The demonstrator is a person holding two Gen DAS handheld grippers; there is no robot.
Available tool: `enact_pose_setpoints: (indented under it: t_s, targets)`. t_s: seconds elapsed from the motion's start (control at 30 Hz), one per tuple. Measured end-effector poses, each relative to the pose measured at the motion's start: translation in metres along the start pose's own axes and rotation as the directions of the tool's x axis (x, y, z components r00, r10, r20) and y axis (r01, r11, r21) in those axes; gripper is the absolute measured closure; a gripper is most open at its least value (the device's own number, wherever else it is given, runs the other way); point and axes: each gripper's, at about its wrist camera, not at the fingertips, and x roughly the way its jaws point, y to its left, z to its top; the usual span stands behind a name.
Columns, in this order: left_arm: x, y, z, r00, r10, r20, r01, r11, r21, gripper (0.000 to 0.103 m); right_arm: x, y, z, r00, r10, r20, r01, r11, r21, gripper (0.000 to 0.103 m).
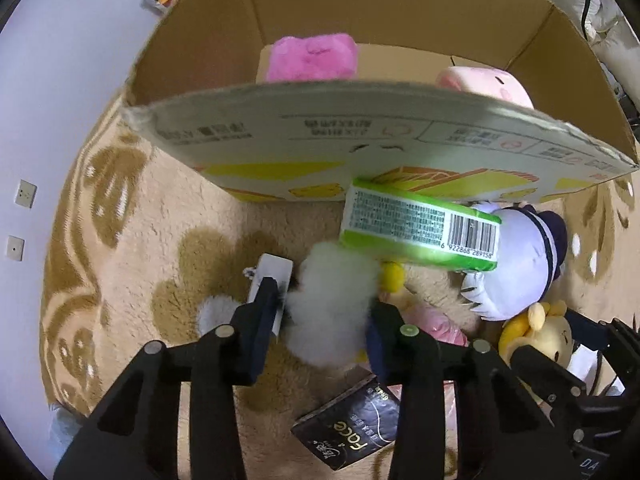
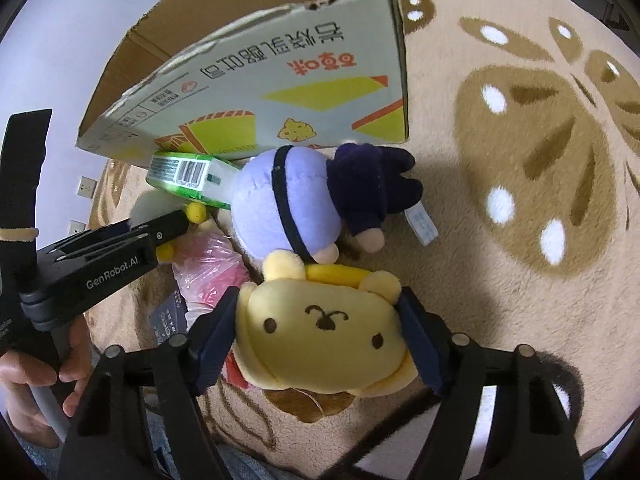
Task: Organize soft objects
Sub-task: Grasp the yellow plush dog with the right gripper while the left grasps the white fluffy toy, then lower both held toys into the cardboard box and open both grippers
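My left gripper (image 1: 326, 316) is shut on a white fluffy plush (image 1: 332, 304) just in front of the open cardboard box (image 1: 360, 136). The box holds a magenta plush (image 1: 312, 58) and a pale pink plush (image 1: 484, 82). My right gripper (image 2: 320, 332) is shut on a yellow dog plush (image 2: 320, 332), which also shows in the left wrist view (image 1: 536, 332). A lavender doll with a navy body (image 2: 288, 200) lies on the rug between the yellow plush and the box (image 2: 280, 92); it also shows in the left wrist view (image 1: 524, 256).
A green tissue pack (image 1: 420, 228) leans against the box front. A black packet (image 1: 348, 428) and a pink plastic bag (image 2: 208, 268) lie on the beige patterned rug (image 2: 520, 160). The left gripper's body (image 2: 108, 256) and a hand show at the right view's left.
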Motion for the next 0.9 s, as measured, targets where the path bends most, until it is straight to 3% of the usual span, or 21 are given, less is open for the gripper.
enact_pose_setpoints:
  t_s: [0.2,0.33,0.57,0.73,0.9]
  targets:
    - [-0.018,0.008,-0.008,0.999,0.01,0.054,-0.009,1.0,-0.028,0.074,-0.018,0.0,-0.005,0.998,0.0,0.058,0.001,1.0,-0.017,0.027]
    - [-0.031,0.008,-0.015,0.997,-0.023,0.078,0.027,0.998,-0.052,0.075,-0.032,0.001,-0.007,0.995,0.001,0.104,0.001,1.0,-0.02,0.027]
    - [-0.068,0.016,-0.026,0.988,-0.017,0.154,0.027,0.997,-0.066,0.074,-0.071,0.0,-0.018,0.969,0.031,0.247,-0.024,0.999,-0.031,0.027]
    - [-0.098,0.022,-0.031,0.968,0.006,0.252,0.015,0.996,-0.083,0.074,-0.098,-0.002,-0.024,0.926,0.072,0.371,-0.062,0.997,-0.038,0.027]
    - [-0.138,0.02,-0.033,0.928,0.031,0.371,-0.009,0.998,-0.06,0.074,-0.125,0.009,-0.028,0.862,0.096,0.497,-0.056,0.994,-0.096,0.027]
